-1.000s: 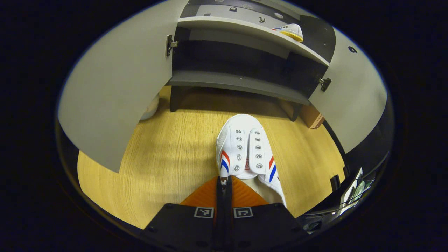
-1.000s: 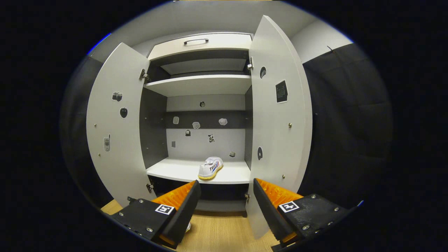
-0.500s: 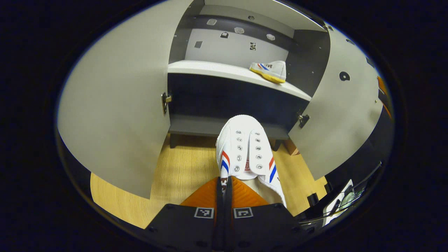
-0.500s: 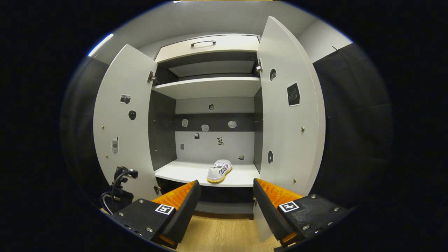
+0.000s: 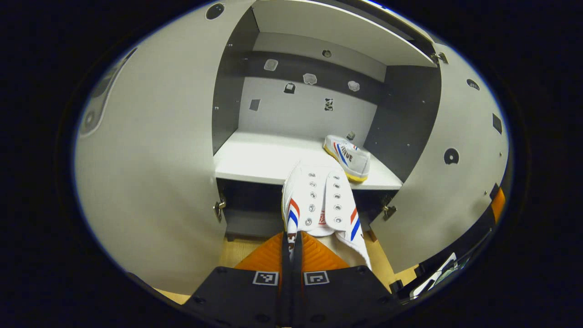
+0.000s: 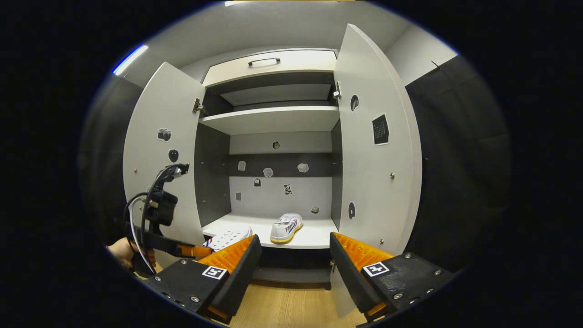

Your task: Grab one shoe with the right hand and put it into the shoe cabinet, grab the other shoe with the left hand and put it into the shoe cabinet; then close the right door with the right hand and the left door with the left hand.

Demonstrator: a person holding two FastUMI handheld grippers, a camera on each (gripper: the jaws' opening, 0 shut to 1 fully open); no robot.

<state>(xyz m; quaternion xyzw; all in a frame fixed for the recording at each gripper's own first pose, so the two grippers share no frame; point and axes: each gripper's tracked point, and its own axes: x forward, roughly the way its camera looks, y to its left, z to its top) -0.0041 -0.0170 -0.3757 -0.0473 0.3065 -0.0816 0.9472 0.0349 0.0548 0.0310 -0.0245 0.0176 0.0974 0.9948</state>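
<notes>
Sneaker (image 5: 321,200) pinched at its heel collar by the left gripper (image 5: 291,241), toe reaching the shelf's (image 5: 255,159) front edge. Its mate (image 6: 286,228) sits near the shelf's right end. Right gripper (image 6: 291,255) hangs wide open, empty, before the shoe cabinet (image 6: 273,120).

1. Two shoes: one shoe on the shelf (image 5: 347,155), one held shoe (image 5: 319,200).
2. Two open cabinet doors: left door (image 6: 159,155), right door (image 6: 373,150).
3. Roughly eight small stickers on the cabinet's back wall (image 6: 278,187); too tiny to be sure.
</notes>
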